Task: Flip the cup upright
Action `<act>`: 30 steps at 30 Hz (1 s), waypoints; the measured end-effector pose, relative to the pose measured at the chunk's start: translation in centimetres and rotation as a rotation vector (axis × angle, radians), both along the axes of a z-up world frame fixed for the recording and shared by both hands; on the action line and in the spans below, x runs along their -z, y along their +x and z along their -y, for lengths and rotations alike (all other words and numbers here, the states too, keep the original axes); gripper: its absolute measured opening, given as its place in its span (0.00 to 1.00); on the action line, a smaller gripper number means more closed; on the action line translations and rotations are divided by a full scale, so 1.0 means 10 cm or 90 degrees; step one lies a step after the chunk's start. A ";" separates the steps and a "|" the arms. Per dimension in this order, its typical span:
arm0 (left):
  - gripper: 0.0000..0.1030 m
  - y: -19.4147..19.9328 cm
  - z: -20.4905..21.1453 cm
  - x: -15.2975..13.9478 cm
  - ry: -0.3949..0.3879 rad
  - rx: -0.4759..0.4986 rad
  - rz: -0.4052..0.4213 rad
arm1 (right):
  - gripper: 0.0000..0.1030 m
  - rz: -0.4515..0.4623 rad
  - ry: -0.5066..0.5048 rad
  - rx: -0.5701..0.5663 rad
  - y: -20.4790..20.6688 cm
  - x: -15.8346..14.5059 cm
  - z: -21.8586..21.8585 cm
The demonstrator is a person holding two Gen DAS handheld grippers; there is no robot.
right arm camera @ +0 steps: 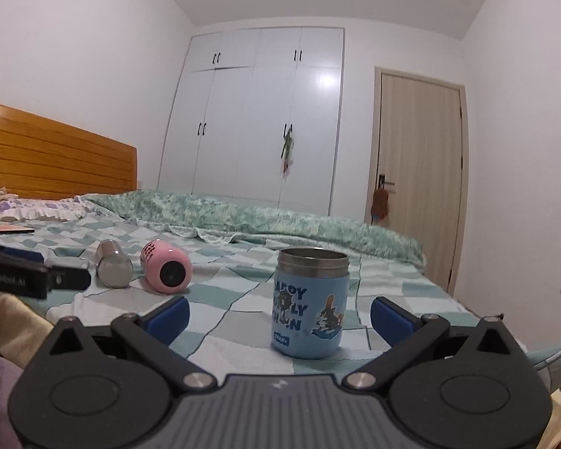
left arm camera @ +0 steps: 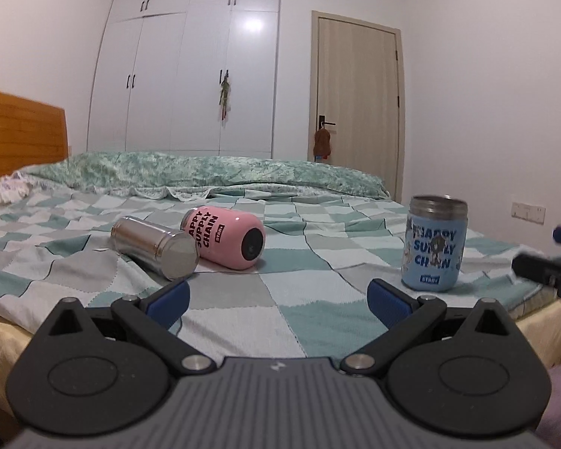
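Observation:
A blue cup with a steel rim stands upright on the checked bedsheet, just ahead of my open, empty right gripper. It also shows in the left wrist view at the right. A pink cup lies on its side, base toward me, beside a steel cup also lying down. Both show in the right wrist view, pink and steel. My left gripper is open and empty, short of the lying cups.
A green quilt is bunched across the far side of the bed. A wooden headboard is at the left. White wardrobes and a door stand behind. The bed's near edge runs under both grippers.

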State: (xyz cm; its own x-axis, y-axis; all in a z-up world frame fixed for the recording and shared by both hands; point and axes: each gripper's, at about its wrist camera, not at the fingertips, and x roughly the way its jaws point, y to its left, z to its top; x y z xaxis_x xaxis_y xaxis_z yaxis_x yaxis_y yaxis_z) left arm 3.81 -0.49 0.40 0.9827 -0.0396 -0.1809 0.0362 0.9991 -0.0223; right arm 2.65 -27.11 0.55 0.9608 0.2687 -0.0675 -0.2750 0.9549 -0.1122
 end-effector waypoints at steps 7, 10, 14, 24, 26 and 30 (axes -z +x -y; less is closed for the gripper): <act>1.00 -0.04 0.04 0.01 0.009 0.007 0.028 | 1.00 0.009 0.029 0.008 0.00 0.00 0.11; 1.00 -0.05 0.04 0.01 0.006 0.008 0.034 | 1.00 0.008 0.036 0.008 0.02 0.00 0.12; 1.00 -0.05 0.05 0.02 0.008 0.006 0.033 | 1.00 0.009 0.039 0.008 0.02 0.01 0.14; 1.00 -0.06 0.05 0.03 0.011 0.007 0.036 | 1.00 0.011 0.041 0.007 0.00 0.02 0.14; 1.00 -0.07 0.05 0.03 0.010 0.007 0.036 | 1.00 0.011 0.041 0.007 0.00 0.02 0.14; 1.00 -0.07 0.05 0.03 0.010 0.007 0.036 | 1.00 0.011 0.041 0.007 0.00 0.02 0.14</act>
State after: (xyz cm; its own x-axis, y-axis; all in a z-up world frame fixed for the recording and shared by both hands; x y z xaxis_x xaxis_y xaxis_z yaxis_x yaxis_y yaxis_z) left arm 3.12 -1.03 0.14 0.9908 -0.0480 -0.1265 0.0479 0.9988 -0.0038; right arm 2.63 -28.54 0.31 0.9648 0.2607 -0.0336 -0.2623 0.9635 -0.0544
